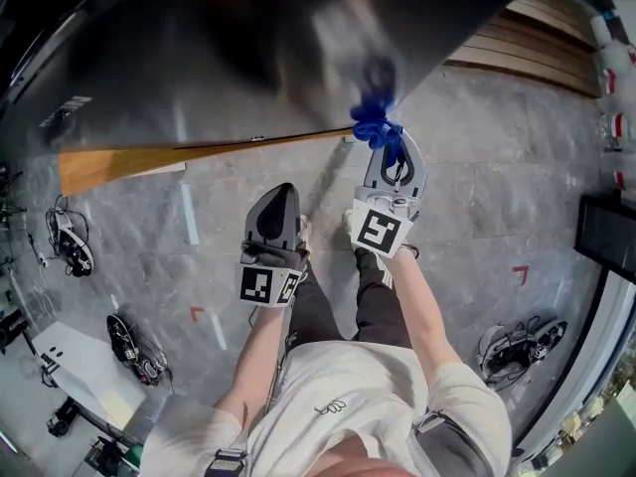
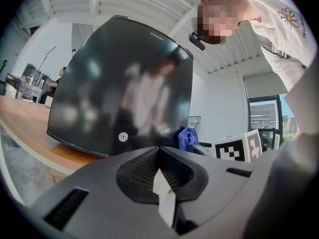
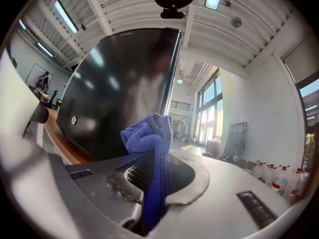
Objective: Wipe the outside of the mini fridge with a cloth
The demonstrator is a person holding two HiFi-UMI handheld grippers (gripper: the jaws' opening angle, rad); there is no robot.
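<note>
The black glossy mini fridge (image 1: 248, 48) stands on a wooden board (image 1: 129, 160) and fills the top of the head view. My right gripper (image 1: 390, 145) is shut on a blue cloth (image 1: 378, 122), whose bunched end sits close to the fridge's lower front edge. In the right gripper view the blue cloth (image 3: 152, 153) hangs pinched between the jaws in front of the fridge (image 3: 119, 88). My left gripper (image 1: 278, 202) is shut and holds nothing, low and left of the right one. From the left gripper view the fridge (image 2: 119, 83) is ahead with the cloth (image 2: 188, 137) at right.
Grey stone floor (image 1: 497, 167) surrounds the board. Spare grippers with cables lie on the floor at left (image 1: 70, 246), lower left (image 1: 134, 346) and lower right (image 1: 522, 346). Wooden slats (image 1: 542, 38) run at the top right. White spray bottles (image 1: 616, 87) stand at the right edge.
</note>
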